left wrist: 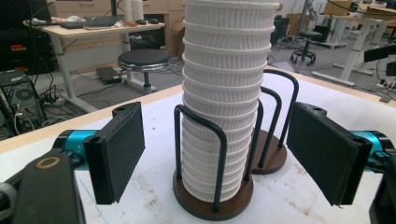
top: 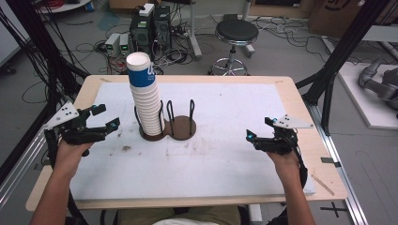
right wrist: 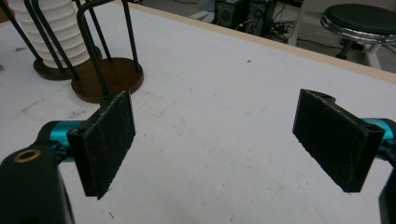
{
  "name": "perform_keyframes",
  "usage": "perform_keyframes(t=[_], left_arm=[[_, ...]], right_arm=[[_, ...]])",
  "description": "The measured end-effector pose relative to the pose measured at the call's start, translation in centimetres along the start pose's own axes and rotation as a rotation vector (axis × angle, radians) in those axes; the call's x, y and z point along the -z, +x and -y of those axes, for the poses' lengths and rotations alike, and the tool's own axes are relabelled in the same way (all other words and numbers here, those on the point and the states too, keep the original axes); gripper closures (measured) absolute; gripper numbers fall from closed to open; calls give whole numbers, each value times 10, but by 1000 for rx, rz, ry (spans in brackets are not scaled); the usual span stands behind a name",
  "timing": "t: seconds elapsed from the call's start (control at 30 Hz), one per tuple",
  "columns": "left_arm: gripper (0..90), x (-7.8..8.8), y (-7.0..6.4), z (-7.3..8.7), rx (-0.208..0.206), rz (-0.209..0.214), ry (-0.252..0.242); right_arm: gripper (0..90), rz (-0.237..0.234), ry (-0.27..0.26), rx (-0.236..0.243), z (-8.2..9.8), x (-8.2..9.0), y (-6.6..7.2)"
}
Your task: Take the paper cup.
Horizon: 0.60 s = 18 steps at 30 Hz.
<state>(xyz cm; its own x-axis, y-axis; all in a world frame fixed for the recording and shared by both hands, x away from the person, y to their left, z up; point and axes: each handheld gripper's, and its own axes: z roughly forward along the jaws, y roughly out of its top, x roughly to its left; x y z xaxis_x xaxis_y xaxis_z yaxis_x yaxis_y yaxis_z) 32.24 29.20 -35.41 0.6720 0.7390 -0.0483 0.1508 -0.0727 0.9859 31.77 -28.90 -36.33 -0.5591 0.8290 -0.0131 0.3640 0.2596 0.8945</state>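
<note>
A tall stack of white paper cups (top: 144, 96), the top one with a blue band, stands in the left ring of a brown two-place wire holder (top: 167, 128). The holder's right place (top: 182, 126) is empty. My left gripper (top: 105, 118) is open at the table's left side, a short way from the stack, its jaws pointing at it. In the left gripper view the cup stack (left wrist: 223, 98) rises between the spread jaws but farther off. My right gripper (top: 259, 129) is open over the white mat at the right, nothing between its jaws; its view has the holder (right wrist: 106, 77) at upper left.
The white mat (top: 225, 154) covers a wooden table (top: 291, 86). Behind the far edge are a black stool (top: 236, 33), computer towers (top: 150, 26) and loose cables on the floor. Black frame posts (top: 335, 65) stand at the right.
</note>
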Motion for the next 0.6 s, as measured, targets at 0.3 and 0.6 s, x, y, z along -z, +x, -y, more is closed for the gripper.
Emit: perform_keyframes(t=[0.3, 0.6], left_arm=[[192, -5, 0, 1, 7, 7, 6], [192, -4, -1, 2, 6, 9, 8]], right_arm=[[132, -39, -17, -4, -3, -3, 5], [133, -24, -25, -7, -4, -2, 8]])
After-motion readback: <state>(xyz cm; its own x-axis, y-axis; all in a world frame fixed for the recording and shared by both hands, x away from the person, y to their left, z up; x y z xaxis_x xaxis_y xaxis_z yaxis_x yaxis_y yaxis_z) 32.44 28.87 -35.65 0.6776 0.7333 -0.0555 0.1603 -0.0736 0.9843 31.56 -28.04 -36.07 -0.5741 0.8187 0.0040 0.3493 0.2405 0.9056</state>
